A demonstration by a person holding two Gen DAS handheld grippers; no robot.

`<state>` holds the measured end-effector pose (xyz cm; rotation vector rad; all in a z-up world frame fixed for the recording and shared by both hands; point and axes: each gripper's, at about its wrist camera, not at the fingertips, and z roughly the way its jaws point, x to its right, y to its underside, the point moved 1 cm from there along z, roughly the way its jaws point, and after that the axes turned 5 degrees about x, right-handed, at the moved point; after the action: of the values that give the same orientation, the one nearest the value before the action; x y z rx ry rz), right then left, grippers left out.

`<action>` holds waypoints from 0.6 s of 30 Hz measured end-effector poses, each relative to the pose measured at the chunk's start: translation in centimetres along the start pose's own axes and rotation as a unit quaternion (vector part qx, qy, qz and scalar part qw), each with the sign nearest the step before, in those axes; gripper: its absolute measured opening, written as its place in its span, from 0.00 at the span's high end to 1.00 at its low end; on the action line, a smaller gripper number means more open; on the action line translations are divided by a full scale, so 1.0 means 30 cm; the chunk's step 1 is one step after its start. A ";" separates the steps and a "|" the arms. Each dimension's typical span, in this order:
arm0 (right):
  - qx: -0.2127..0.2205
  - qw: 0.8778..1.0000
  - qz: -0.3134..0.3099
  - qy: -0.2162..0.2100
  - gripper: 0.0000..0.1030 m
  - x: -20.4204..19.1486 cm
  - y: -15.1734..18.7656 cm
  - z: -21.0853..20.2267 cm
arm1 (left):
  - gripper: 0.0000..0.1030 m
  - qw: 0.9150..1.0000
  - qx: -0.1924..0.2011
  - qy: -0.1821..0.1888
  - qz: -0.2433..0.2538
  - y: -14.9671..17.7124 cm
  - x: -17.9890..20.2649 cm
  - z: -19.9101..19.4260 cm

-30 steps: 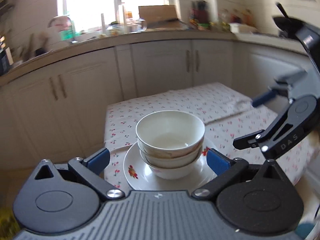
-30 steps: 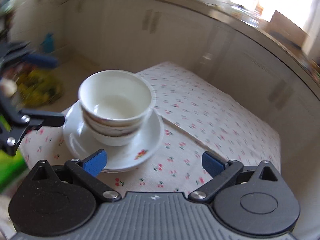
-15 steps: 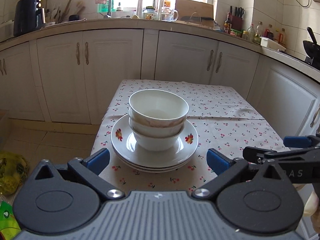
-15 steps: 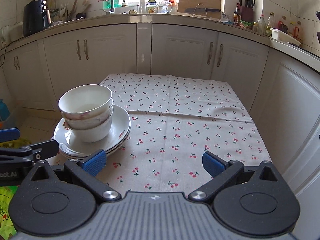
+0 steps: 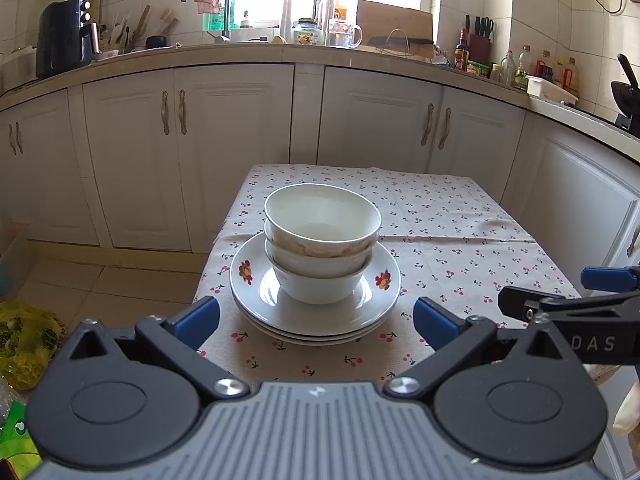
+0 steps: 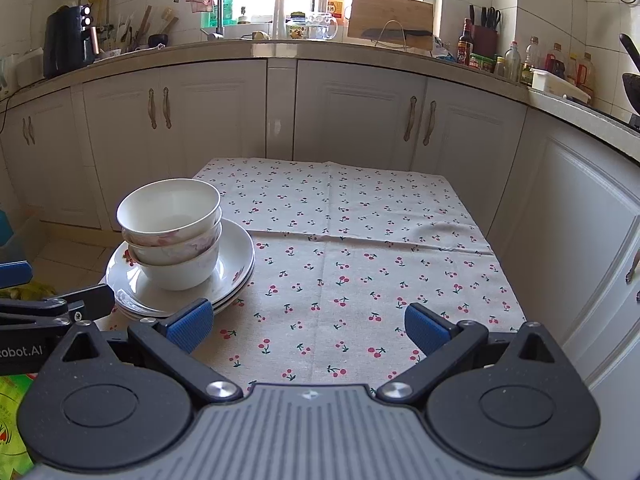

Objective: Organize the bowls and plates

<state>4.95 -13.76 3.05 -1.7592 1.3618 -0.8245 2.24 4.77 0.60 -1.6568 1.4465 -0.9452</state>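
Three white bowls [image 5: 322,240] [image 6: 172,228] are nested in a stack on a pile of white plates [image 5: 256,292] [image 6: 236,264] with flower prints, near the front left of the cherry-print tablecloth [image 5: 440,248] [image 6: 340,264]. My left gripper [image 5: 314,320] is open just short of the plates, which lie between the lines of its blue pads. My right gripper [image 6: 308,324] is open over bare cloth to the right of the stack; its left pad [image 6: 190,322] is close to the plate rim. Each gripper shows at the edge of the other's view.
White cabinets [image 5: 224,152] and a counter with sink tap [image 5: 216,12], kettle [image 5: 64,44], bottles [image 5: 516,68] and a cutting board [image 6: 390,20] run behind and right of the table. A yellow bag [image 5: 24,340] lies on the floor at left.
Both views swung from a tilted, blurred look to a level, steady one facing the table. The stack of bowls and plates has stayed put. Both grippers stayed open.
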 end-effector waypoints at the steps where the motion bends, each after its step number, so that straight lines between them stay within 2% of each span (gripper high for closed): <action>1: 0.000 1.000 0.000 0.000 0.00 0.001 0.000 -0.001 | 0.01 1.000 0.000 0.000 0.000 0.000 0.001 0.000; 18: 0.006 1.000 -0.001 0.008 0.00 -0.002 -0.004 -0.014 | 0.01 1.000 0.001 0.000 -0.004 -0.002 0.001 -0.007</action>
<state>4.63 -13.75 3.37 -1.7490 1.3629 -0.8485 2.09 4.73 0.75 -1.6624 1.4400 -0.9507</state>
